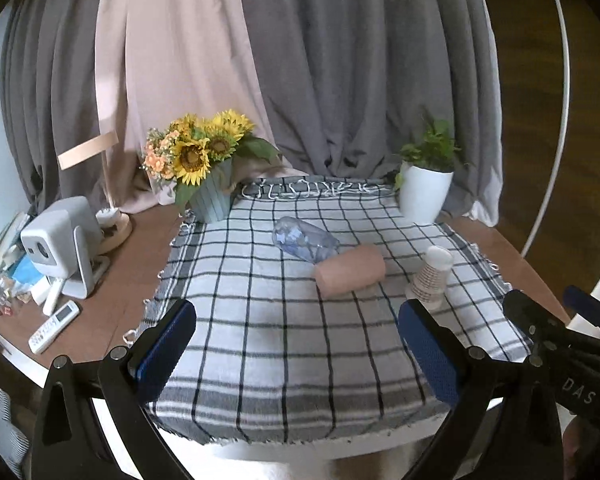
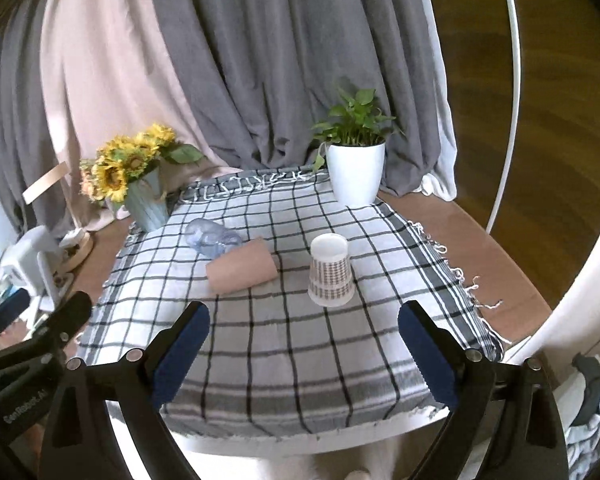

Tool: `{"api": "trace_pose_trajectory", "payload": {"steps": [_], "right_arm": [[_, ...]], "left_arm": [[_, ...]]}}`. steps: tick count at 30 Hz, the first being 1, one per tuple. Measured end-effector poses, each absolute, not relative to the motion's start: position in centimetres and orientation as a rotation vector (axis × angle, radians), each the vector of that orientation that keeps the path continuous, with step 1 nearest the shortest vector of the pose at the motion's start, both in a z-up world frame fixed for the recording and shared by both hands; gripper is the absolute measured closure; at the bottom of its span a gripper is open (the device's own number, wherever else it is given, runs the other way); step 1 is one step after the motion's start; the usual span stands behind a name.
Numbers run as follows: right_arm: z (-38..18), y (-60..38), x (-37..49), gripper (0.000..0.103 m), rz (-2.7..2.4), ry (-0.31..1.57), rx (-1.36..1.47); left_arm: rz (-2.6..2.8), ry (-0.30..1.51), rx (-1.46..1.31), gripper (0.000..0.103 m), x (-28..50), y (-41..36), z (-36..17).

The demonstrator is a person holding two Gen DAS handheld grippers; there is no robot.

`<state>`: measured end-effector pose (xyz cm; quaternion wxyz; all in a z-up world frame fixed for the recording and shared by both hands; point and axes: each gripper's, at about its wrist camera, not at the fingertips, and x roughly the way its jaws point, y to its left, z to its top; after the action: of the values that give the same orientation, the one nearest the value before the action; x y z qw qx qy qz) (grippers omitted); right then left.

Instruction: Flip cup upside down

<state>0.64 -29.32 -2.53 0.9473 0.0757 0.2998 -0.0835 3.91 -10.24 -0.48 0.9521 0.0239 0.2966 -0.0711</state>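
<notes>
A white paper cup (image 2: 330, 274) with a brown dotted pattern stands upside down on the checked cloth (image 2: 284, 344), its base facing up. It also shows in the left wrist view (image 1: 430, 276) at the right. My right gripper (image 2: 304, 336) is open and empty, held back near the table's front edge, short of the cup. My left gripper (image 1: 296, 336) is open and empty over the front of the cloth, with the cup beyond its right finger. The right gripper's body (image 1: 560, 336) shows at the right edge of the left wrist view.
A pink roll (image 2: 242, 270) and a clear plastic bottle (image 2: 212, 240) lie left of the cup. A sunflower pot (image 2: 140, 184) and a white plant pot (image 2: 356, 176) stand at the back. A projector (image 1: 60, 244) and remote (image 1: 54, 326) sit on the wooden table at left.
</notes>
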Motion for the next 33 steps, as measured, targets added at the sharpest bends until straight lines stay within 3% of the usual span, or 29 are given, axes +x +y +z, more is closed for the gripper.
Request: {"api": "trace_pose_trajectory", "payload": {"steps": [33], "right_arm": [[1.8, -30.9, -7.6, 0.007, -0.121, 0.45, 0.124]], "left_arm": [[-0.105, 0.489, -0.018, 0.0, -3.3, -11.7, 2.5]]}}
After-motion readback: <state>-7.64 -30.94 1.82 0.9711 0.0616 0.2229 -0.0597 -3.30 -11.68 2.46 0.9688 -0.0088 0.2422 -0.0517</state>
